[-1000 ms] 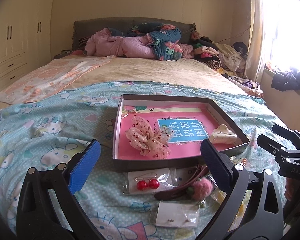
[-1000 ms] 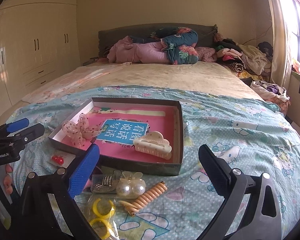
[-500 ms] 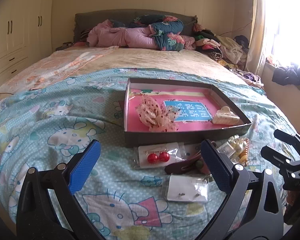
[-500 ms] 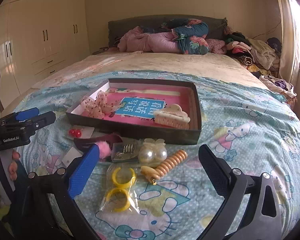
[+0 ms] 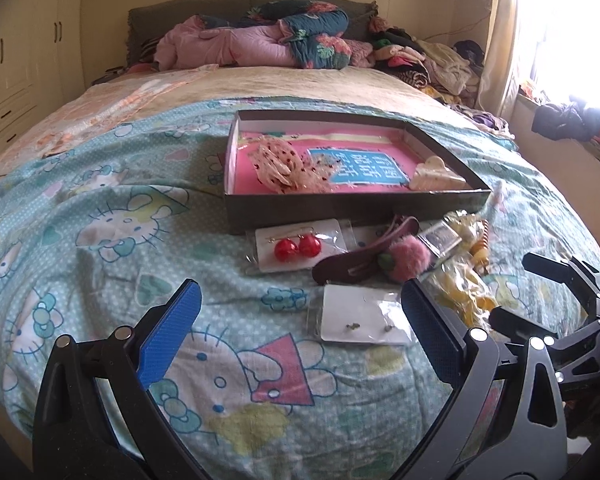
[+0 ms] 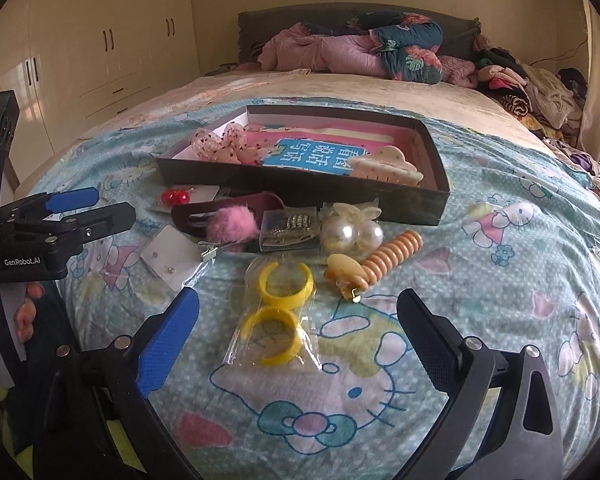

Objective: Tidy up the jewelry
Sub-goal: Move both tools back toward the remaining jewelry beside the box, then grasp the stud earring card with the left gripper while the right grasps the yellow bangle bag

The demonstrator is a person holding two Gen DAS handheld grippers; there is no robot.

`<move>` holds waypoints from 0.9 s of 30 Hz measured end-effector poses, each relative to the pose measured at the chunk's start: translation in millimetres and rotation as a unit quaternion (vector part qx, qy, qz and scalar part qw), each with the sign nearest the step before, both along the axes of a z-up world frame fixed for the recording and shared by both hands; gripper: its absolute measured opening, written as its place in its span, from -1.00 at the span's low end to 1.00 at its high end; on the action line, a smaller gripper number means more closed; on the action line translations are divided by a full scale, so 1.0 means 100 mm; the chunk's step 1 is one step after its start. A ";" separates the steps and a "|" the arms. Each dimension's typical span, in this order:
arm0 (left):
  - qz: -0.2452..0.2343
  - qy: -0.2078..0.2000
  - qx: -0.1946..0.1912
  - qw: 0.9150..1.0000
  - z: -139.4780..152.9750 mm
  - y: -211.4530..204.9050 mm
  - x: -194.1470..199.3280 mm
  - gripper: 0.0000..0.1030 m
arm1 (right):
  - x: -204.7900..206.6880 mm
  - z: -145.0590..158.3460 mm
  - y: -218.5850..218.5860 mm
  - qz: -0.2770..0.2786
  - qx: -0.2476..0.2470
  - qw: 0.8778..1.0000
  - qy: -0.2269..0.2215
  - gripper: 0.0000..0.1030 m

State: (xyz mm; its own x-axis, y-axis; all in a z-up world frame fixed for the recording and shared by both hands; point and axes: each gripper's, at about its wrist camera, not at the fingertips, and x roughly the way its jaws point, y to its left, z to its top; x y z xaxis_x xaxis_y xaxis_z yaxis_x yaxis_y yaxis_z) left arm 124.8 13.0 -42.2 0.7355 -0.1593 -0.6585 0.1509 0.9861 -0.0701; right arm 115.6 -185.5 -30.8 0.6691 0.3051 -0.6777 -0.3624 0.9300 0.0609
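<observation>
**Both hand-held grippers held apart above loose jewelry on the bed**

The left hand-held gripper is held low over the bed, its blue-padded fingers spread wide with nothing between them. The right hand-held gripper is likewise spread apart and empty, poised over a clear bag of yellow rings that lies on the cartoon-print sheet.

A shallow dark box with a pink lining is set further up the bed. Inside it, a frilly dotted hair bow is seen towards the left and a cream claw clip towards the right, with a blue printed label between them.

The remaining pieces are scattered just in front of the box. A card with red ball earrings lies closest to the box wall on the left. Beside it, a dark red hair clip with a pink pompom is laid, and nearer the left hand-held gripper a white card of small stud earrings is found. To the right, a small packet of rhinestone clips, a pair of large pearl ornaments and an orange spiral hair tie are grouped close together.

A person's fingers are seen wrapped on the left gripper's handle in the right wrist view.
</observation>
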 end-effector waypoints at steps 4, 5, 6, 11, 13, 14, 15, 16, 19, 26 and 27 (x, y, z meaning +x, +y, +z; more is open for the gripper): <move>-0.010 0.015 0.006 1.000 -0.06 -0.05 0.03 0.78 | 0.03 -0.10 0.06 0.010 -0.006 1.000 0.008 0.86; -0.013 0.022 0.009 1.000 -0.08 -0.07 0.04 0.78 | 0.04 -0.13 0.07 0.011 -0.006 1.000 0.012 0.85; -0.015 0.031 0.012 0.999 -0.11 -0.10 0.07 0.78 | 0.05 -0.15 0.08 0.012 -0.007 1.000 0.014 0.85; -0.031 0.061 0.006 0.998 -0.22 -0.17 0.15 0.78 | 0.08 -0.25 0.08 0.014 -0.007 1.000 0.022 0.77; -0.036 0.070 -0.004 0.997 -0.25 -0.19 0.18 0.78 | 0.10 -0.29 0.07 0.012 -0.007 1.000 0.026 0.71; -0.037 0.075 -0.006 0.996 -0.27 -0.20 0.19 0.78 | 0.11 -0.31 0.06 0.011 -0.006 1.000 0.028 0.67; -0.039 0.079 -0.009 0.996 -0.29 -0.22 0.21 0.78 | 0.12 -0.33 0.05 0.010 -0.007 0.999 0.030 0.60; -0.040 0.082 -0.011 0.996 -0.30 -0.22 0.22 0.78 | 0.12 -0.35 0.04 0.009 -0.008 0.999 0.030 0.57; -0.047 0.091 -0.017 0.995 -0.34 -0.27 0.25 0.78 | 0.11 -0.35 0.00 0.010 -0.007 1.000 0.025 0.29; -0.067 0.100 -0.009 0.993 -0.41 -0.44 0.29 0.78 | 0.10 -0.31 -0.15 0.015 0.004 1.000 0.025 -0.20; -0.067 0.101 -0.006 0.993 -0.42 -0.45 0.30 0.78 | 0.09 -0.30 -0.17 0.017 0.007 1.000 0.026 -0.22</move>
